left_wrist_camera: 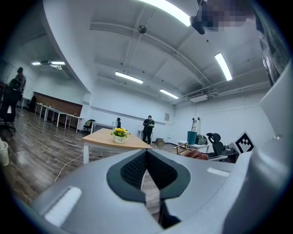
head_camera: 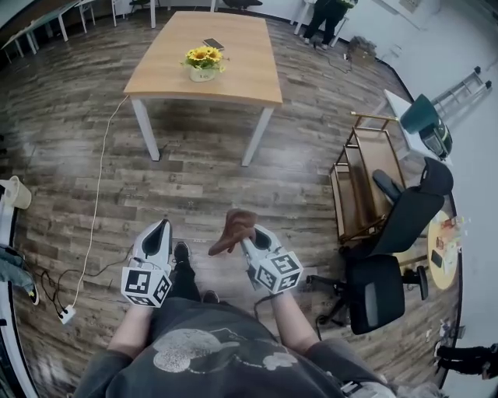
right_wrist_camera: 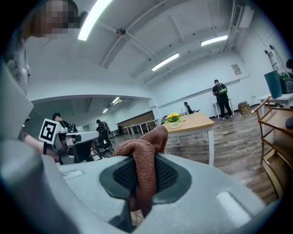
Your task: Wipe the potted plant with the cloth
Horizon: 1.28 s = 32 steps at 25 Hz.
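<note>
A small potted plant [head_camera: 203, 63] with yellow flowers in a white pot stands on a light wooden table [head_camera: 233, 78] far ahead; it also shows small in the left gripper view as the potted plant [left_wrist_camera: 120, 135] and in the right gripper view as the potted plant [right_wrist_camera: 174, 119]. My right gripper [head_camera: 247, 230] is shut on a brown cloth [head_camera: 233, 229], which bunches up between the jaws as the cloth [right_wrist_camera: 145, 164]. My left gripper [head_camera: 162, 231] is shut with nothing in it, jaws pressed together [left_wrist_camera: 146, 167]. Both are held low in front of the person, well short of the table.
A black office chair [head_camera: 393, 249] and a wooden-and-metal trolley [head_camera: 362, 183] stand to the right. A white cable [head_camera: 97, 194] runs across the wood floor to a power strip [head_camera: 66, 314] at the left. A person [head_camera: 327, 19] stands beyond the table. A phone-like object [head_camera: 213, 43] lies on the table.
</note>
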{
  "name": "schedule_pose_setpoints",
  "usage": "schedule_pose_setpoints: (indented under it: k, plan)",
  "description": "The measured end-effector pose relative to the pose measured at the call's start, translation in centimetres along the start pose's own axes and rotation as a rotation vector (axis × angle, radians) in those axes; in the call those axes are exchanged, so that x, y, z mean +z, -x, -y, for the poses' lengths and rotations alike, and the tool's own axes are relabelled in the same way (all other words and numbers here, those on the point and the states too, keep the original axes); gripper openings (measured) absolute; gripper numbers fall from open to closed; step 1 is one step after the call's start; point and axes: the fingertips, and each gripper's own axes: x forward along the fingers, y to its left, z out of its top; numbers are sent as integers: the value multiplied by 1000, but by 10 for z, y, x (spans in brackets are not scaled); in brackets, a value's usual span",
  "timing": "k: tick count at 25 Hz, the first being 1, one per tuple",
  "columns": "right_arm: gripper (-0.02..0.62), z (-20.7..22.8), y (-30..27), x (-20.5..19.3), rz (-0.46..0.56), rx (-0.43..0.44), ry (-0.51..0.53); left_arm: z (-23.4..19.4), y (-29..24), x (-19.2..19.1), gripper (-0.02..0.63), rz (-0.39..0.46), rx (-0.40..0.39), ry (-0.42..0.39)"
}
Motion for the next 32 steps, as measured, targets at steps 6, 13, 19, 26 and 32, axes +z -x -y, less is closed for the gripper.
schedule_pose_setpoints:
  k: [6, 13, 19, 26, 32]
  plan:
    - [49, 18, -47, 12, -7, -13, -3, -45, -33, -10, 18, -20, 27, 52]
    - [49, 55, -114, 44, -7, -62, -8, -93, -114, 7, 18, -27, -17, 50]
    - [49, 82, -173, 69, -7, -122, -43, -123, -181, 22, 18, -50, -95, 43]
    - [50, 101, -226, 92, 19, -183, -80, -158, -239, 30, 18, -68, -177, 44]
    - [51, 116, -248, 91, -12, -207, -84, -171, -269, 36, 18, -58, -191, 42]
